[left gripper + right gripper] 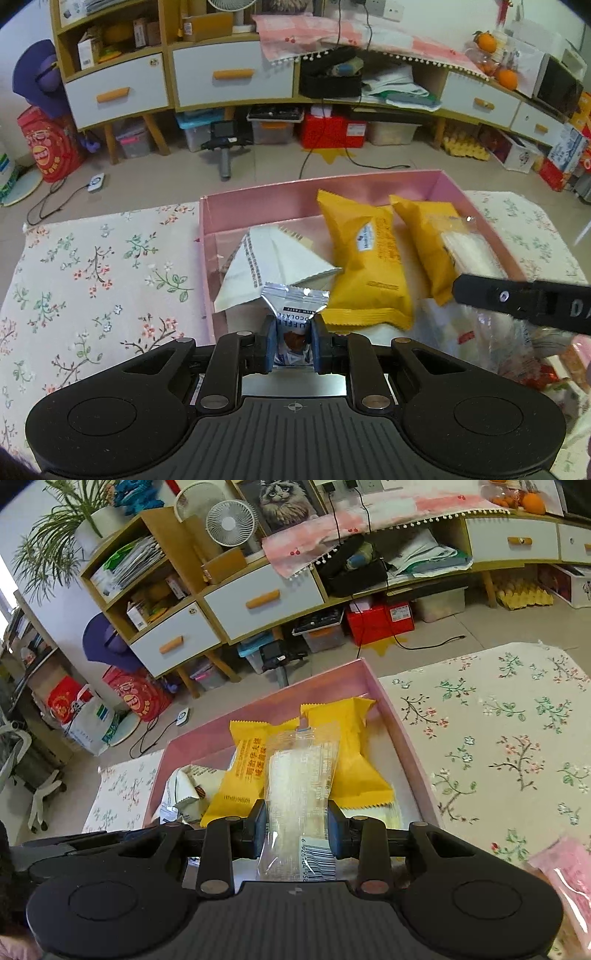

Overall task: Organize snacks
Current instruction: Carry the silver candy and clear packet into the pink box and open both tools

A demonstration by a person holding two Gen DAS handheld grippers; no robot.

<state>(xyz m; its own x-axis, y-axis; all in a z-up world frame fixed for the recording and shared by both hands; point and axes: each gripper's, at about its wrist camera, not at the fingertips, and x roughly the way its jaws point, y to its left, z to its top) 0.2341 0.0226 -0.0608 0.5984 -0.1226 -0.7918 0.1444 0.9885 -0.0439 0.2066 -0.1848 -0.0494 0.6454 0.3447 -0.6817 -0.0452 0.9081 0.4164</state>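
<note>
A pink box (236, 206) stands on the floral table. Inside lie two yellow snack packs (364, 258) (428, 240) and a white triangular packet (273, 266). My left gripper (292, 345) is shut on a small silver chocolate truffle packet (293, 306), held over the box's near edge. My right gripper (297, 834) is shut on a clear wrapped white snack bar (301, 786), held above the yellow packs (243, 775) in the box (399, 716). The right gripper's finger (517, 299) shows at the right of the left wrist view.
The floral cloth (498, 738) covers the table on both sides of the box. More wrapped snacks lie at the near right (546, 354), and a pink packet (565, 886) lies on the cloth. Shelves and drawers (229, 74) stand beyond the table across the floor.
</note>
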